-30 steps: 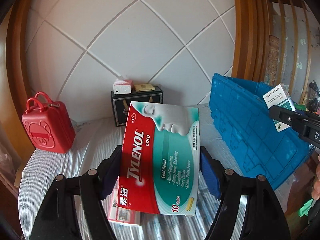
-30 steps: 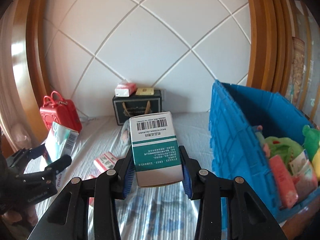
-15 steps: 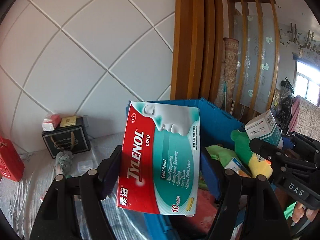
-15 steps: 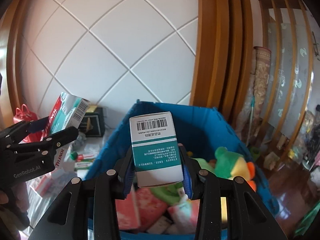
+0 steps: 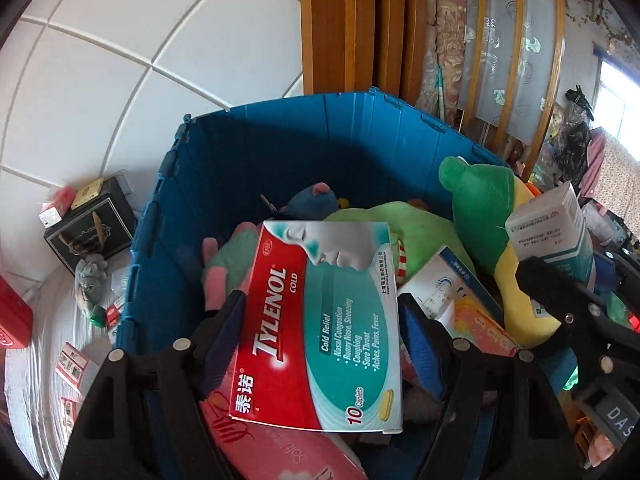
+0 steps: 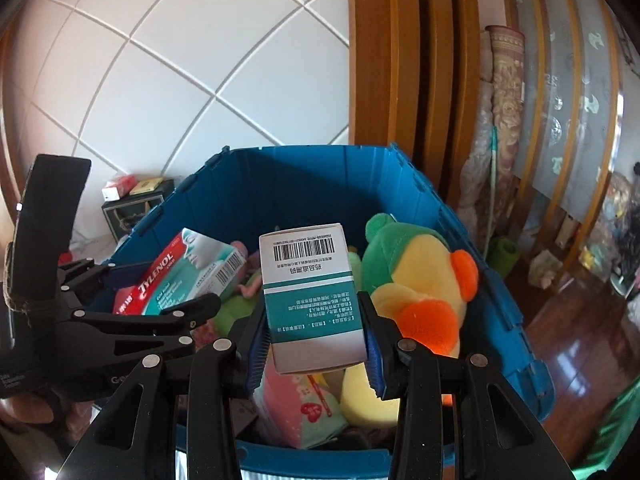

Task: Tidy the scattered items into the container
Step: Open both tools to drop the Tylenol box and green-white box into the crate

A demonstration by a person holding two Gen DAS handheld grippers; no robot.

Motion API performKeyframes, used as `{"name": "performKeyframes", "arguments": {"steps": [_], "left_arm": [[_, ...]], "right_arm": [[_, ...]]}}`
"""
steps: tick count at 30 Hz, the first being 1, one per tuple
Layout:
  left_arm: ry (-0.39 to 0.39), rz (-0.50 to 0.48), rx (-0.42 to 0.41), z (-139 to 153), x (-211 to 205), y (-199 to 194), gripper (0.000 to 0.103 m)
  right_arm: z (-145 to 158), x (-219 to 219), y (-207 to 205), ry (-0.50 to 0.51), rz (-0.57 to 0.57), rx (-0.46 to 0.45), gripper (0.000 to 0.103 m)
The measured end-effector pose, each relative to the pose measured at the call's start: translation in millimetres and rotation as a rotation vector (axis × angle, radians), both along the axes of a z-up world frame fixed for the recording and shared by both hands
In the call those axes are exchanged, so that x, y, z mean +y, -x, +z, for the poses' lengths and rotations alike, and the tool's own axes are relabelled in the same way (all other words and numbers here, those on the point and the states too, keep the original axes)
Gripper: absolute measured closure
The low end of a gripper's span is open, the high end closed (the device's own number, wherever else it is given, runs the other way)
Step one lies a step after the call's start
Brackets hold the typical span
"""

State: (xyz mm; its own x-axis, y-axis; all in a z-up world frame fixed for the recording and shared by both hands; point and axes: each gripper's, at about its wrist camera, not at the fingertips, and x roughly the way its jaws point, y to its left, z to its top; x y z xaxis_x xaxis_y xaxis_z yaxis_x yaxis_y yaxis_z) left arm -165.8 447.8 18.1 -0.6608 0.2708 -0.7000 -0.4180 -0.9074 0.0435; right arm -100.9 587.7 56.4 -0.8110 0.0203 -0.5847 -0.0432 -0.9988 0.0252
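My left gripper (image 5: 320, 344) is shut on a red and teal Tylenol Cold box (image 5: 320, 328) and holds it over the open blue crate (image 5: 280, 148). My right gripper (image 6: 314, 344) is shut on a white and teal medicine box (image 6: 310, 296) with a barcode, also held above the crate (image 6: 320, 184). The crate holds a green and yellow plush toy (image 6: 416, 284), pink packets and other boxes. The Tylenol box also shows in the right wrist view (image 6: 188, 276), and the medicine box in the left wrist view (image 5: 552, 224).
Small red and white boxes (image 5: 72, 360) lie on the striped cloth left of the crate. A black gift box (image 5: 90, 226) stands at the back by the tiled wall. A red case (image 5: 14, 320) is at the far left. Wooden posts rise behind the crate.
Both grippers have swung right from over the cloth to above the crate and tilted down into it, each keeping its box.
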Motion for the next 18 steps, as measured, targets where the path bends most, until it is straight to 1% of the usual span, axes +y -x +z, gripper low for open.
{"name": "performKeyframes", "arguments": {"steps": [1,3,5,9,11,17,18], "left_arm": [[0.007,0.007,0.004,0.5,-1.5,-2.2,0.022],[0.010,0.010,0.001,-0.3,-5.6,-6.9,0.022],[0.030,0.036,0.007,-2.0,-12.5,-6.9,0.022],[0.031,0.071,0.014,-1.4,-31.5,-11.9,0.022],[0.046,0.085,0.027,-1.9,-37.7,-13.9,0.022],[0.033,0.092,0.007,-8.7,-44.5,-13.8,0.022],[0.031,0.090,0.006,-9.3,-44.8,-14.7,0.022]], "right_arm": [[-1.7,-2.1,1.9,0.003,0.010,-0.004,0.064],[-4.8,-6.9,5.7,0.004,0.035,-0.012,0.064],[-6.7,-11.8,10.1,0.004,0.059,-0.016,0.064],[-9.6,-21.1,18.5,0.014,0.102,-0.023,0.064],[-10.8,-26.2,24.8,0.015,0.120,-0.031,0.064],[-16.9,-41.6,36.9,0.034,0.157,-0.060,0.062],[-17.6,-42.5,37.3,0.034,0.160,-0.060,0.059]]}}
